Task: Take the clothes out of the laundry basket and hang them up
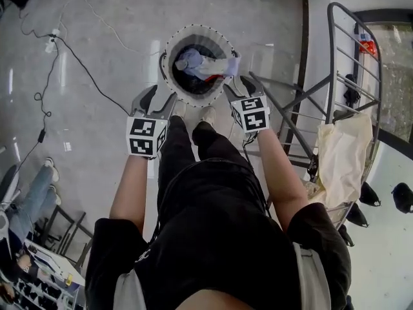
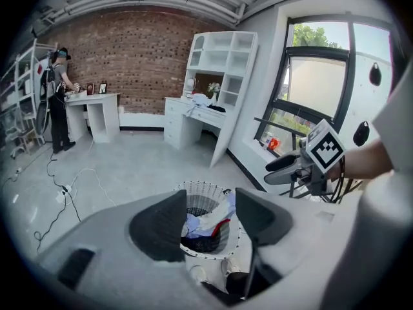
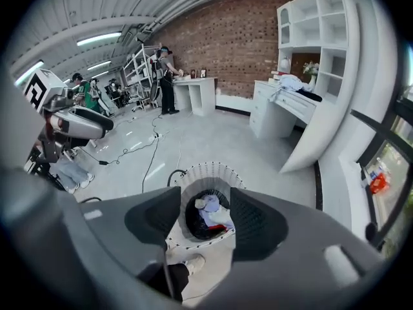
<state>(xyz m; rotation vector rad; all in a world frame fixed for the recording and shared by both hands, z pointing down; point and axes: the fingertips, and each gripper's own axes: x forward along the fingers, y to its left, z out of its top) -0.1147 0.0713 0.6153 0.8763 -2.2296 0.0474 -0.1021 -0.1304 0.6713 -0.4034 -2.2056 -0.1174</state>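
A round white mesh laundry basket (image 1: 169, 50) stands on the grey floor just ahead of my feet. It holds a heap of clothes (image 1: 205, 65) in pale blue, white, red and dark cloth. My left gripper (image 1: 159, 100) hovers at the basket's near left rim, jaws wide apart with nothing between them. My right gripper (image 1: 244, 86) hangs over the near right rim, also open and empty. In the left gripper view the basket (image 2: 201, 187) and clothes (image 2: 205, 223) lie below the open jaws. The right gripper view looks down on the basket (image 3: 208, 169).
A metal drying rack (image 1: 342, 76) stands to my right with a cream cloth (image 1: 342, 154) draped over it. A black cable (image 1: 71, 51) runs over the floor at the left. White desks and a shelf unit (image 2: 216, 70) line the brick wall, where a person (image 2: 57, 102) stands.
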